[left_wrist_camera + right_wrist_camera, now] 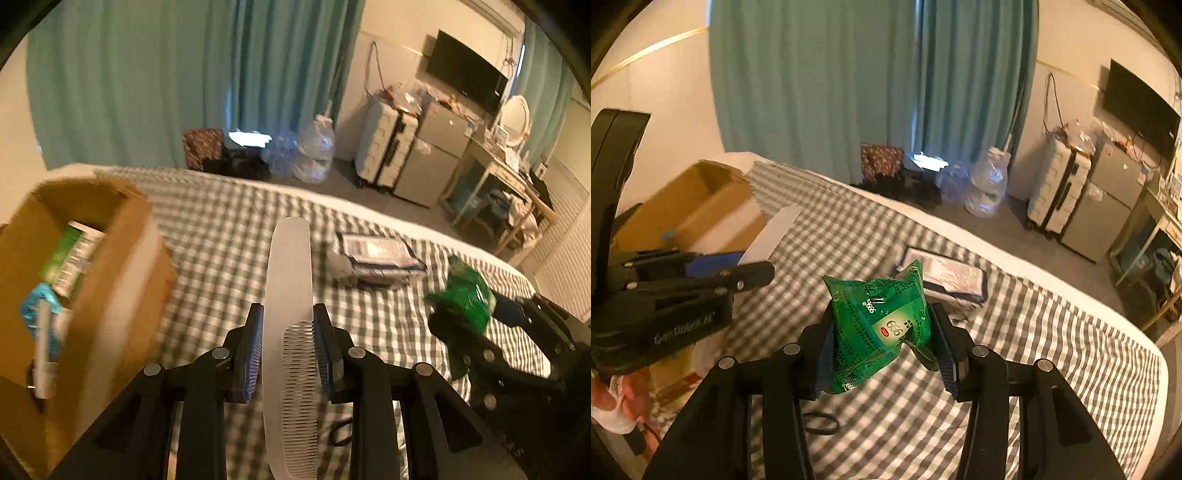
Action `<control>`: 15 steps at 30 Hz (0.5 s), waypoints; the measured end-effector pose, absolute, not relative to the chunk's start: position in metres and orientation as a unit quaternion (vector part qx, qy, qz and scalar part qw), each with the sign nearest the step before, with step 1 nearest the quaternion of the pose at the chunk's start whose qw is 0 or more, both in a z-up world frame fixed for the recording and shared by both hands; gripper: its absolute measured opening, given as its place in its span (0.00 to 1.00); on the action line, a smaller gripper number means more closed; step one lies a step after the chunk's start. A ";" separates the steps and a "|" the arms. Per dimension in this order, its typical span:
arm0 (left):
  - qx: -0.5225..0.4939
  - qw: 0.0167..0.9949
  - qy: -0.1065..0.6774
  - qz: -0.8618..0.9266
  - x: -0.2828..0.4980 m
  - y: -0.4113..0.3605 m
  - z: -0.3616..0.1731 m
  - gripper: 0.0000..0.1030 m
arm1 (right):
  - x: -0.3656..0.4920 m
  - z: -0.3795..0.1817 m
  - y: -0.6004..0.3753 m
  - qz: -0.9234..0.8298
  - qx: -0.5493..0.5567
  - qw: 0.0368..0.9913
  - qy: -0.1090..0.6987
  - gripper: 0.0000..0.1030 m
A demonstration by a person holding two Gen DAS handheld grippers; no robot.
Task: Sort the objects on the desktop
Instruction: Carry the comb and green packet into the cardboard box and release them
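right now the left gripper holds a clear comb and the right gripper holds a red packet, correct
Not quite: the packet in the right gripper is green, as the right wrist view shows. The left gripper does hold the clear comb.

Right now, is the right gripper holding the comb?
No, the right gripper is clamped on a green packet; the comb sits in the left gripper.
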State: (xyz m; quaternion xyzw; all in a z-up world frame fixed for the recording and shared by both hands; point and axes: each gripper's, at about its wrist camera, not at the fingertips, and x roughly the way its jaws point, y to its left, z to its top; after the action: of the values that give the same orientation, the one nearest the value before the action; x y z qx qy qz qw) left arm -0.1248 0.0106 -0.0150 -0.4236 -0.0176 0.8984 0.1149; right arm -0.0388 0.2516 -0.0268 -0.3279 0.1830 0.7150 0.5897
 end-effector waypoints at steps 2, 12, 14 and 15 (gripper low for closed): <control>-0.410 0.101 -0.020 0.906 -0.117 -0.003 -0.001 0.26 | -0.051 -0.016 0.245 0.724 -0.322 0.584 0.178 0.45; -0.400 0.016 -0.054 0.915 -0.097 -0.112 0.040 0.26 | -0.150 0.028 0.237 0.791 -0.291 0.506 0.182 0.45; -0.397 -0.006 -0.070 0.915 -0.097 -0.135 0.038 0.26 | -0.173 0.028 0.242 0.795 -0.286 0.500 0.189 0.46; -0.398 -0.009 -0.074 0.914 -0.097 -0.143 0.036 0.26 | -0.183 0.027 0.245 0.796 -0.285 0.499 0.193 0.46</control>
State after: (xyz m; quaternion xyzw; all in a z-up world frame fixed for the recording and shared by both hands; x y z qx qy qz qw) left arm -0.0975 -0.1429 0.0362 -0.3977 -0.0742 0.9145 -0.0092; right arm -0.1833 0.2455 0.0265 -0.2845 0.1929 0.7957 0.4986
